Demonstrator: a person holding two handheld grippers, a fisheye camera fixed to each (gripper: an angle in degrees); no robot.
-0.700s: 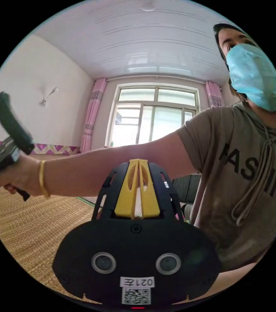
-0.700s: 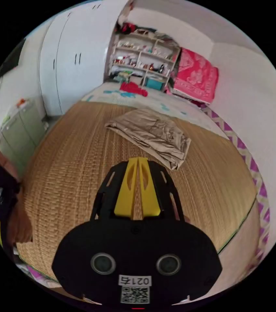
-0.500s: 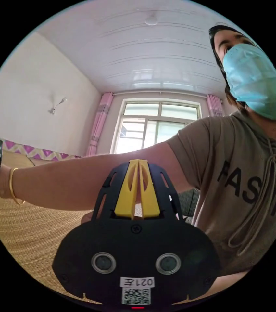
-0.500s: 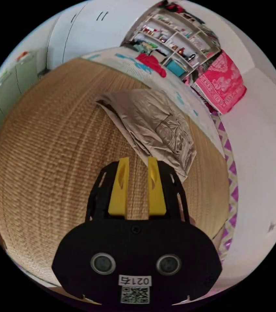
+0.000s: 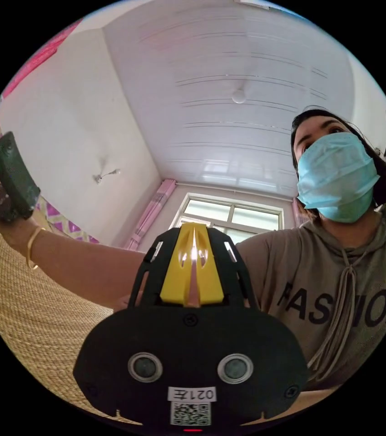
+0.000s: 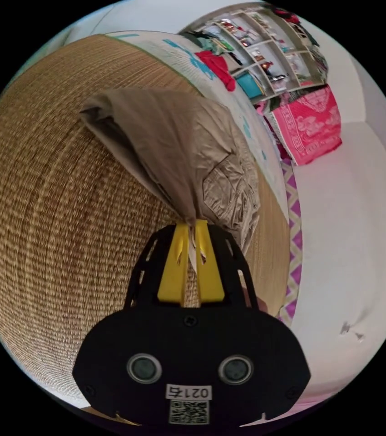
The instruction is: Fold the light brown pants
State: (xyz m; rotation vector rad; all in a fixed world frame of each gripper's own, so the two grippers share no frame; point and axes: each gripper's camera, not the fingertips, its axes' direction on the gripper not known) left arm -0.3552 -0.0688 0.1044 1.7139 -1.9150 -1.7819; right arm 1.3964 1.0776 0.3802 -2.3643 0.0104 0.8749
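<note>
Right tool (image 6: 192, 223) pinching light brown pants (image 6: 179, 145), left tool (image 5: 193, 227) closed, empty

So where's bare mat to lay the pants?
Bare mat lies on the pants' side away from the wall, reaching to the view's edge. The wall side is tight: only a narrow strip before the zigzag border.

The pants (image 6: 179, 150) lie on the woven mat (image 6: 66, 218); shelves (image 6: 265, 45) stand beyond them (against the wall).
</note>
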